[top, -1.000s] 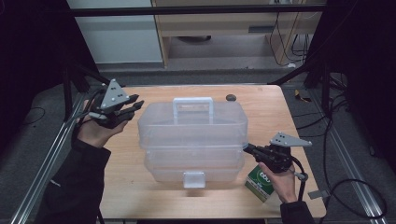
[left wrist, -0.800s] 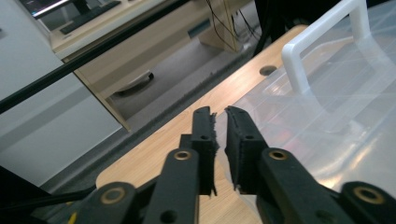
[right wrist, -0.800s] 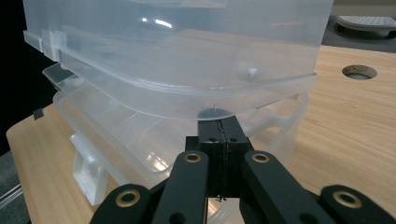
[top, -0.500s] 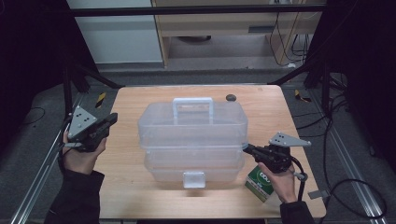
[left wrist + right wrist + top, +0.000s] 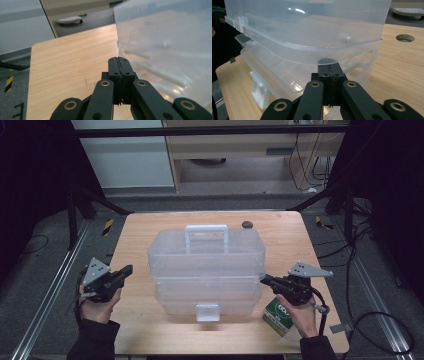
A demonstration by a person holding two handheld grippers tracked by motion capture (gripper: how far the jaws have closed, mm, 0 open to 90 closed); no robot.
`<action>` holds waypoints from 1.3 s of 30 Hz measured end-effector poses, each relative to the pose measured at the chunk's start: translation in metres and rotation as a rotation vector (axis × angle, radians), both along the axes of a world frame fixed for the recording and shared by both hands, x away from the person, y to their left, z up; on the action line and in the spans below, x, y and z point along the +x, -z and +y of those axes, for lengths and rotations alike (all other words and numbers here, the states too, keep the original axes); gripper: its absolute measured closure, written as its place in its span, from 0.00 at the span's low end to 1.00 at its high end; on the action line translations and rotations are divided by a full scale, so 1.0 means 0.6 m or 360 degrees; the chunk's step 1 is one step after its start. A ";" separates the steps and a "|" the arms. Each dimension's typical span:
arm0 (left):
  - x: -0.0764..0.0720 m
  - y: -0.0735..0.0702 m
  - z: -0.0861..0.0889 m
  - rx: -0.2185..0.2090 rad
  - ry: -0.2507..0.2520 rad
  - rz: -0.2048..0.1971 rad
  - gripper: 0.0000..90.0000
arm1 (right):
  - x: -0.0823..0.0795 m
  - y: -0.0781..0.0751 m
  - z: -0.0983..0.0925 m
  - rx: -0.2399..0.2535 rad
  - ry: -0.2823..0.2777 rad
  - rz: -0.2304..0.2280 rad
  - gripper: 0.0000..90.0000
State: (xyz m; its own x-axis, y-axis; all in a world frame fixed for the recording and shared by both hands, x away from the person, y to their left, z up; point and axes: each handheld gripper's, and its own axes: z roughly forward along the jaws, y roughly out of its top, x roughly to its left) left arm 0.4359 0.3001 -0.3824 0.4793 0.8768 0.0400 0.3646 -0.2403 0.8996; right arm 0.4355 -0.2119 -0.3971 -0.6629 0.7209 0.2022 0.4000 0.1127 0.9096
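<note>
Beside the clear box (image 5: 206,265), left gripper (image 5: 127,269) and right gripper (image 5: 265,280), jaws closed, empty.

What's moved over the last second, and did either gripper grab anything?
The left gripper came back from the table's far left edge toward the person, closing its jaws, and now sits shut beside the clear box, holding nothing. The right gripper, box and green carton stayed put.

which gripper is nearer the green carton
Right. The right gripper is just above the green carton at the table's front right; the left gripper sits across the clear storage box.
</note>
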 end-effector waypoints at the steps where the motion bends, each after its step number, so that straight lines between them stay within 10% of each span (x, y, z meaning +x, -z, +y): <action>1: 0.000 0.006 -0.002 0.0012 0.0006 0.0011 1.00 | 0.000 0.000 0.000 0.0001 0.0000 -0.0001 1.00; 7: 0.002 0.037 -0.021 0.0072 0.0181 0.0093 1.00 | -0.001 0.000 0.000 -0.0003 0.0004 0.0002 1.00; 15: -0.010 0.017 -0.045 -0.0062 0.0371 0.0068 1.00 | 0.000 0.000 0.000 0.0000 0.0004 0.0002 1.00; 39: 0.006 -0.022 -0.059 -0.0119 0.0328 -0.0041 1.00 | 0.024 -0.040 0.004 -0.0040 -0.0013 -0.0044 1.00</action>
State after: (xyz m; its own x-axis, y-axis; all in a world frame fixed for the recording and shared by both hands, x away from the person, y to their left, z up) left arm 0.4392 0.2644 -0.3692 0.6484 0.7613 -0.0070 0.2911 -0.2395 0.9262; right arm 0.4498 -0.2094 -0.3731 -0.6737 0.7202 0.1654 0.3738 0.1390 0.9170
